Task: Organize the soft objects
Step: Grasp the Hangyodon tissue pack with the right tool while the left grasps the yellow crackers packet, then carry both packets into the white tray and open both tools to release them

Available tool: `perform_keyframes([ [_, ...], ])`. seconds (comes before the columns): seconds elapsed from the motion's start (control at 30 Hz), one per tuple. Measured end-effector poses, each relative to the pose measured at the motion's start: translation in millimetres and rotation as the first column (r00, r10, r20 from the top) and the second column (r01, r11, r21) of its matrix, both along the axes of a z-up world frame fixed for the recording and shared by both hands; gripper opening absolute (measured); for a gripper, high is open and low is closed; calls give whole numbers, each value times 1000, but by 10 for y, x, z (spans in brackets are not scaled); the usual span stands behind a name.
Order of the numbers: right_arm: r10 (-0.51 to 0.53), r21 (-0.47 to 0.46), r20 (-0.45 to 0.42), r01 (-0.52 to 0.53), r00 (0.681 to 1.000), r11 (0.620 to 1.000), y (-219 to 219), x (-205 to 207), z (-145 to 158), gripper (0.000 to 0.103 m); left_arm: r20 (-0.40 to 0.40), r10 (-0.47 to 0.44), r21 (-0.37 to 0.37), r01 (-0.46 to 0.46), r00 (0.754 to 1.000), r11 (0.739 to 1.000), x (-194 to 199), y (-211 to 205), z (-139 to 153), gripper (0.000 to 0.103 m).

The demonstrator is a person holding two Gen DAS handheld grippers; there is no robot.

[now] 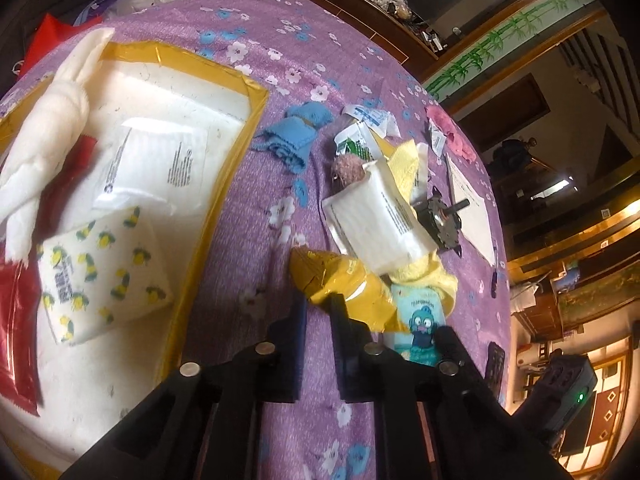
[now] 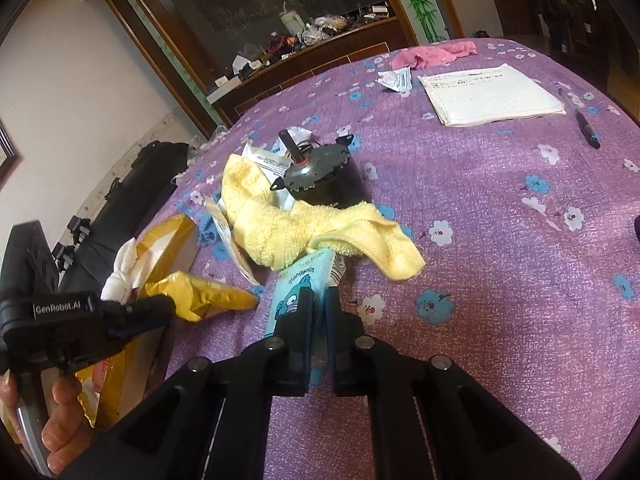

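My left gripper (image 1: 318, 304) is shut on the corner of a crumpled yellow foil packet (image 1: 340, 280) that lies on the purple flowered cloth, just right of the tape-edged box (image 1: 256, 92). In the right wrist view the same gripper (image 2: 160, 306) comes in from the left, pinching that packet (image 2: 200, 292). My right gripper (image 2: 319, 300) is shut on a light blue cartoon tissue pack (image 2: 294, 292), whose far end is tucked under a yellow towel (image 2: 320, 228). A white tissue pack (image 1: 376, 220) rests on that towel.
The box holds a white plush (image 1: 52, 120), two tissue packs and a red packet (image 1: 16, 320). A dark motor (image 2: 316, 172) sits on the towel. A blue cloth (image 1: 296, 132), pink cloth (image 2: 432, 54), notebook (image 2: 492, 94) and pen (image 2: 584, 120) lie farther off.
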State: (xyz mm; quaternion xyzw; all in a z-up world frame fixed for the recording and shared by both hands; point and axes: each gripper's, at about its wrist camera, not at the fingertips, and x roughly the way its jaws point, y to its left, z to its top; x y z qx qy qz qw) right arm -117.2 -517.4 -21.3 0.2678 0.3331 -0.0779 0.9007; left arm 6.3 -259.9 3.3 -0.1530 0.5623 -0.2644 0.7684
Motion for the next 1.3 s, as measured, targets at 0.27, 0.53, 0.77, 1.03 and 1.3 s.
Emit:
perform_keyframes([
  [0.27, -2, 0, 21, 2, 1000, 1000, -1, -21, 17, 5, 27, -67, -9, 67, 997, 998, -139, 77, 66, 13],
  [0.53, -2, 13, 15, 2, 1000, 1000, -2, -12, 3, 5, 173, -99, 115, 80, 980, 990, -192, -47, 223, 74],
  [0.77, -11, 50, 17, 10, 1000, 999, -64, -26, -32, 6, 209, -223, 307, 153, 952, 939, -108, -483, 48, 77],
  [1.03, -10, 47, 17, 9, 1000, 999, -65, -22, -30, 6, 293, -311, 463, 150, 904, 873, -278, -749, -142, 68],
  [1.3, -11, 48, 18, 10, 1000, 999, -62, -26, -28, 6, 234, -266, 365, 169, 935, 916, -273, -573, -142, 58],
])
